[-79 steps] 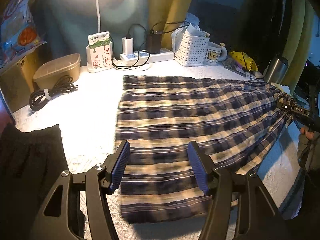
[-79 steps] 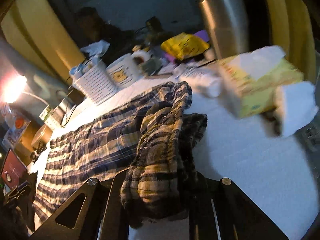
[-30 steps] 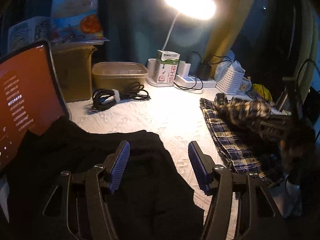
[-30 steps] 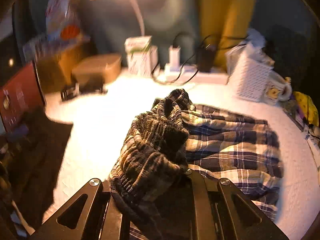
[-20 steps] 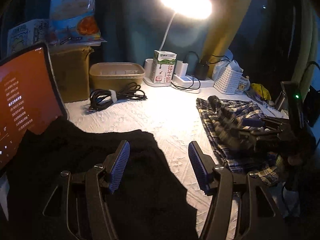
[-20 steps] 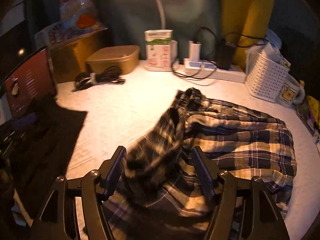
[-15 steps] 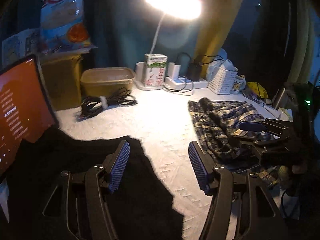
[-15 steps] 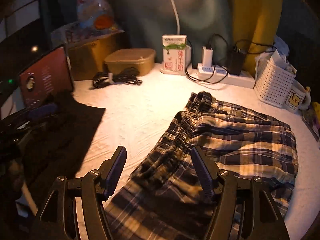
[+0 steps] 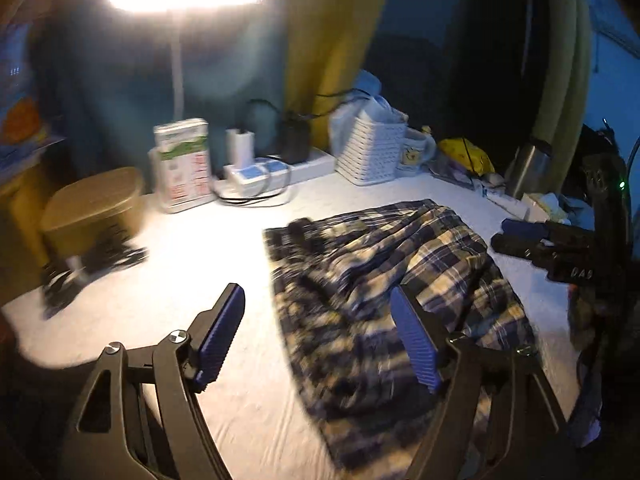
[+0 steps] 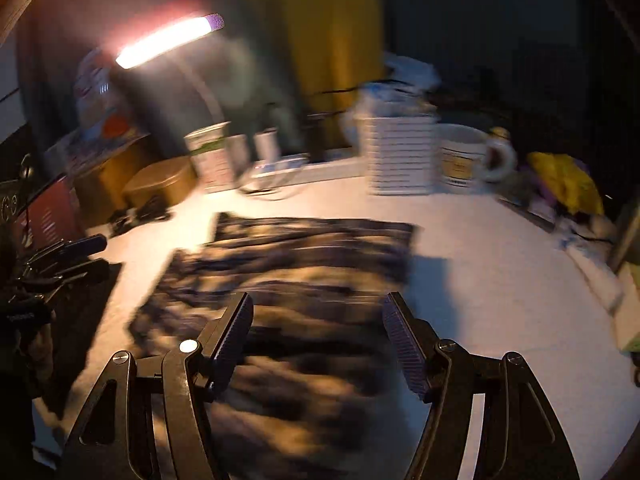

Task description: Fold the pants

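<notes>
Pants [image 9: 384, 280] lie folded over once on table [image 9: 200, 264], rumpled; neatening or another fold likely remains. Left gripper [image 9: 320, 332] just widened, right gripper [image 10: 318, 338] just released; both empty.

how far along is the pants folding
Done: the plaid pants lie doubled over on the white table, though the top layer looks rumpled. In hand: nothing. The right gripper has just opened and let the cloth go, and the left gripper, also just opening wider, is empty; both hover over the pants. Left: smoothing, and probably another fold.
</notes>
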### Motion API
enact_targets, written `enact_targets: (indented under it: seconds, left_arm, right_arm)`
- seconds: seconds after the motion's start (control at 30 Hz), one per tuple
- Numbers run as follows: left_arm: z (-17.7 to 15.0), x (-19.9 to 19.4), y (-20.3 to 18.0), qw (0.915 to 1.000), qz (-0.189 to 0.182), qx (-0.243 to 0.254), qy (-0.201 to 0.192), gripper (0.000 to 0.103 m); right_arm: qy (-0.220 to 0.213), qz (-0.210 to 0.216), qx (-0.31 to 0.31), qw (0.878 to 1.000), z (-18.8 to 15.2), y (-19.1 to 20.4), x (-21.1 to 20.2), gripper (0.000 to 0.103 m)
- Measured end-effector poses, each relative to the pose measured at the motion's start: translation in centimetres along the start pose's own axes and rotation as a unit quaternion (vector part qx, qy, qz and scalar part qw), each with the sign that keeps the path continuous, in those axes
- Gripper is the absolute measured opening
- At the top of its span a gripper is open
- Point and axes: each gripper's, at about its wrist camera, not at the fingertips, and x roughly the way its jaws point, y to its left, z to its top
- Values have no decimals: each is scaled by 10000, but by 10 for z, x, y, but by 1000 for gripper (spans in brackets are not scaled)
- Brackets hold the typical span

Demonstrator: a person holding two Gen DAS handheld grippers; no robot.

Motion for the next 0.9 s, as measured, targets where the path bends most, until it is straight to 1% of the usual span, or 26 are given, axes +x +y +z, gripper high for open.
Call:
enact_targets:
  seconds: [0.03,0.07,0.1,0.17,0.27,0.3,0.33,0.37,0.4,0.43,0.5,0.53,0.57,0.6,0.67,0.73,0.8,0.9]
  left_arm:
    - [3,10,-2,10000,-1,54,68,76]
    - [6,25,-3,9997,77,137,178,76]
    - [8,35,-4,9994,128,176,255,76]
    - [11,56,0,9986,173,186,454,76]
    - [12,77,6,9978,124,106,643,76]
    - [12,80,7,9975,99,127,686,75]
    - [11,84,6,9973,28,175,712,72]
    - [10,86,5,9971,-48,201,734,56]
    - [9,89,5,9966,-138,204,791,46]
    - [8,90,4,9961,-204,199,835,30]
    - [7,90,1,9962,-144,264,822,22]
    - [9,88,0,9963,-145,283,800,19]
    - [13,85,0,9969,-123,276,729,19]
    - [16,82,0,9975,-110,256,656,19]
    - [24,81,3,9984,-55,211,524,18]
    - [30,86,6,9986,-17,196,498,18]
    - [34,98,9,9985,68,198,510,18]
    - [34,116,16,9980,75,153,616,19]
  right_arm:
    - [-26,-35,37,10000,0,-11,0,69]
    - [-45,-49,65,10000,2,-21,0,68]
    - [-55,-50,80,9999,3,-29,2,63]
    - [-51,-21,85,9999,9,-42,9,59]
    - [-62,94,66,9999,18,-54,20,50]
    - [-37,169,74,9998,22,-58,26,50]
    - [-18,218,79,9997,24,-59,32,50]
    - [27,308,62,9995,27,-61,40,50]
    - [115,400,35,9991,29,-62,48,50]
    - [237,489,-6,9985,30,-59,57,50]
    - [564,643,-224,9961,28,-53,77,50]
    - [625,606,-321,9957,28,-49,86,50]
    - [674,609,-337,9953,28,-48,92,46]
    - [682,634,-330,9951,29,-47,95,32]
    - [621,687,-320,9952,35,-47,97,29]
    - [590,620,-415,9955,40,-46,102,28]
    - [605,521,-532,9954,42,-45,110,24]
    - [630,392,-567,9956,42,-45,124,24]
